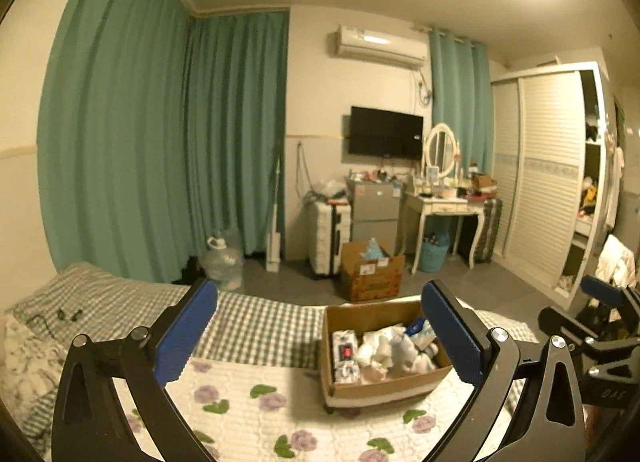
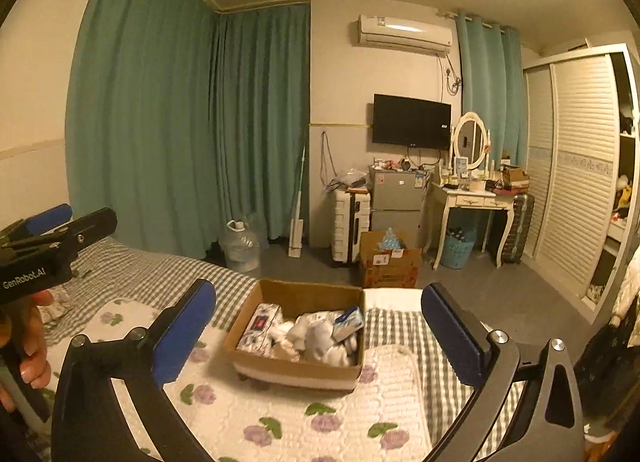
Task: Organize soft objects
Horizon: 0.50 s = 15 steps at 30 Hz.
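A brown cardboard box [image 1: 340, 390] [image 2: 280, 294] sits on the bed, holding white socks and soft cloths [image 1: 390, 352] [image 2: 320, 336], a patterned pack [image 1: 345, 354] [image 2: 258, 326] and a small blue-and-white packet [image 2: 349, 320]. My left gripper [image 1: 318, 336] stands open above the floral quilt, nothing between its blue pads, with the box just ahead to the right. My right gripper [image 2: 318, 334] is open too, held back from the box, which shows between its fingers. The right gripper [image 1: 600, 302] appears at the edge of the left wrist view, the left one [image 2: 52, 221] in the right wrist view.
The bed carries a floral quilt [image 2: 280, 414] over a checked sheet [image 1: 260, 326]. On the floor beyond stand another cardboard box [image 2: 390, 266], a water jug [image 2: 240, 242], a white suitcase [image 2: 350, 221], a dressing table [image 2: 472, 197] and a wardrobe [image 2: 576, 165].
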Each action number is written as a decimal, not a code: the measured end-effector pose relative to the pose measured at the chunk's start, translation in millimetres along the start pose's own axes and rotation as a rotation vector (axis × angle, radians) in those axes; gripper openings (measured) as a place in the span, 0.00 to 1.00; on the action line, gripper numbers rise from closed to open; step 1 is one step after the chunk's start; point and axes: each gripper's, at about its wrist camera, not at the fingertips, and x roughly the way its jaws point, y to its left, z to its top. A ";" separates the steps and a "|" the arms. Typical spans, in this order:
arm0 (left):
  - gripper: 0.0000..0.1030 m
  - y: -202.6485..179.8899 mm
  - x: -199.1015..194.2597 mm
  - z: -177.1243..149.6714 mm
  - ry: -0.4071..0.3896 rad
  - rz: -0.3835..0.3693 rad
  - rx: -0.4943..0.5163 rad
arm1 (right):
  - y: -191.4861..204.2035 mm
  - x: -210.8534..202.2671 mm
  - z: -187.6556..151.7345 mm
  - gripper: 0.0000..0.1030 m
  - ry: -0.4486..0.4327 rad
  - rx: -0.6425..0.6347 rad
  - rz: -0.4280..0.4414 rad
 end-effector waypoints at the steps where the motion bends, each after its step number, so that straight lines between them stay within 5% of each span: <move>1: 1.00 0.7 -1.1 -3.9 -0.005 0.005 0.002 | 1.0 -2.2 -3.4 1.00 0.003 -0.002 -0.004; 15: 1.00 4.7 34.9 -82.1 0.058 0.043 0.026 | -11.8 46.7 -70.3 1.00 0.065 0.029 -0.075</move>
